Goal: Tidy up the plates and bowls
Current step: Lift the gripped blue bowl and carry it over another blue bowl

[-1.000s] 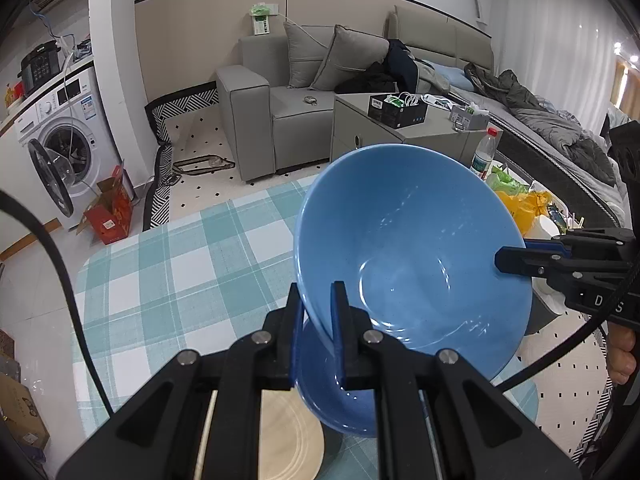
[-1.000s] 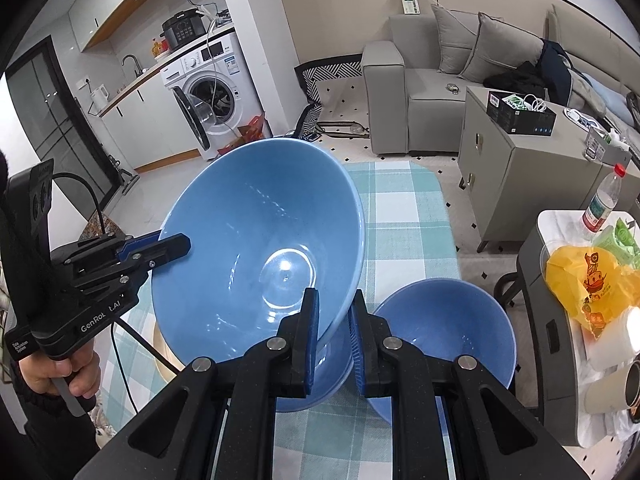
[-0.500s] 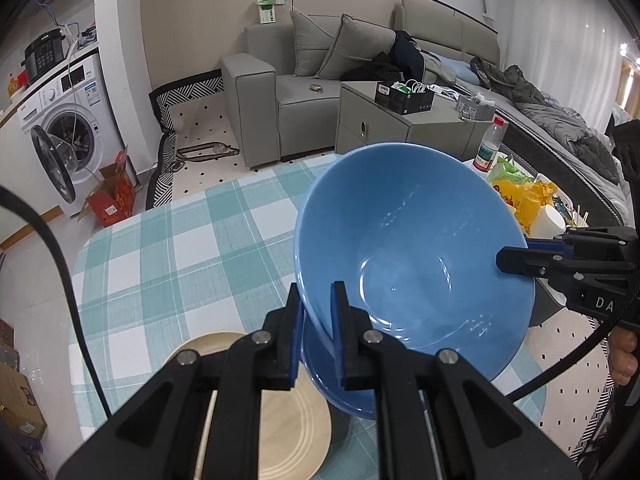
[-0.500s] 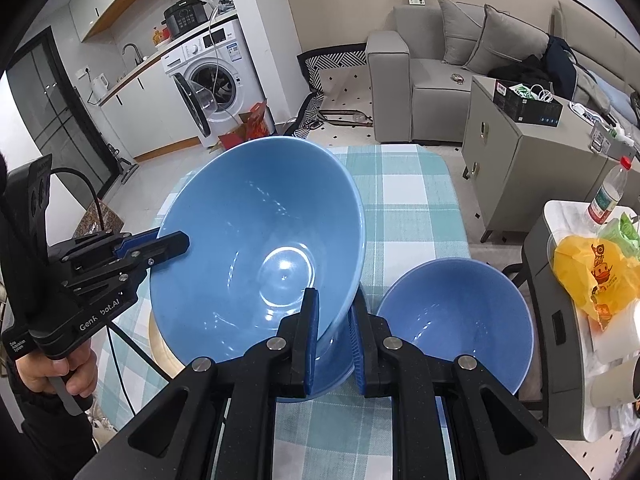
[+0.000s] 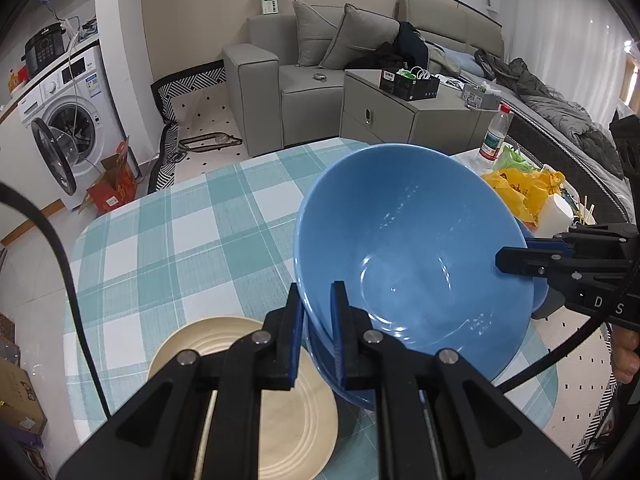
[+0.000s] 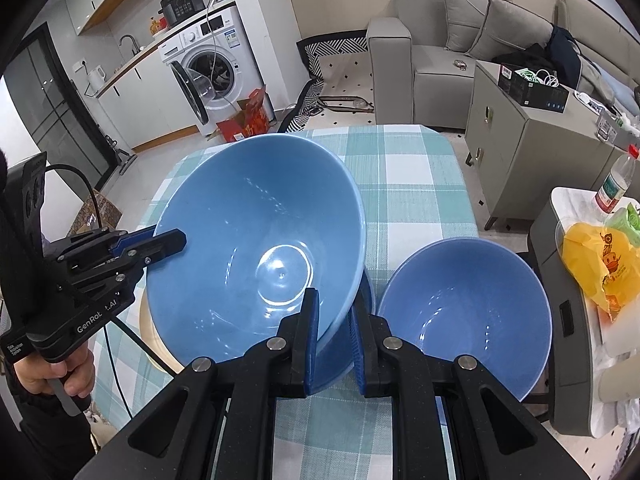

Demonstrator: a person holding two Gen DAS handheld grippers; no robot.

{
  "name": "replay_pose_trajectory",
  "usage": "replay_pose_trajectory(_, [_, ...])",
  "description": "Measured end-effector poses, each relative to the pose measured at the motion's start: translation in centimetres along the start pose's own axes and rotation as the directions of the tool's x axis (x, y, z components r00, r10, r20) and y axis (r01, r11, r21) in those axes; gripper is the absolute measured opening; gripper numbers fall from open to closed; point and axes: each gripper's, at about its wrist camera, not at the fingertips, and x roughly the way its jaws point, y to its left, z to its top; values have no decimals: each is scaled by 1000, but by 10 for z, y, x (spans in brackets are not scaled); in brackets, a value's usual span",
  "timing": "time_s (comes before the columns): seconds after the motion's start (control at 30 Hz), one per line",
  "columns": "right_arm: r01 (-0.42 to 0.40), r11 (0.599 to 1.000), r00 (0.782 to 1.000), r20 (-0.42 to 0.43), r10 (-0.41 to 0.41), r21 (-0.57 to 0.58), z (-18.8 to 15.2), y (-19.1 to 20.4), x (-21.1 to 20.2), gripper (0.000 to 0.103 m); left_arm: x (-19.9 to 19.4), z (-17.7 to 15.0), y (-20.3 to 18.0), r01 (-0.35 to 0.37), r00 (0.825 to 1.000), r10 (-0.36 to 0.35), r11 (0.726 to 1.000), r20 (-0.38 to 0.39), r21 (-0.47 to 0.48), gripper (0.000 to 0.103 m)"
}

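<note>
A large blue bowl point(image 5: 408, 248) point(image 6: 256, 240) hangs tilted over the checked table, gripped at opposite rims. My left gripper point(image 5: 316, 292) point(image 6: 176, 240) is shut on its near-left rim. At the other rim my right gripper point(image 6: 334, 296) point(image 5: 504, 258) is shut as well. Right under it sits another blue bowl point(image 5: 356, 392) point(image 6: 340, 364); whether the two touch I cannot tell. A third blue bowl point(image 6: 464, 320) stands on the table to the right. A beige plate point(image 5: 240, 380) point(image 6: 146, 320) lies at the left, partly under the bowls.
The teal checked tablecloth point(image 5: 180, 248) covers the table toward the far side. A side cart with a yellow bag point(image 6: 600, 252), a water bottle point(image 6: 614, 182) and a white cup stands close on the right. A grey cabinet point(image 6: 528, 140) and sofa lie beyond.
Both grippers have come down with the large bowl toward the table. The beige plate and the bowl underneath now show larger and closer.
</note>
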Motion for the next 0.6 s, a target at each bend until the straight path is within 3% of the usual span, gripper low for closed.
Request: replay_pose_trajectory(0.6, [6, 1000, 999, -42, -6, -2, -11, -4, 21, 15, 21, -16, -4, -2, 999, 3, 1000, -39, 7, 11])
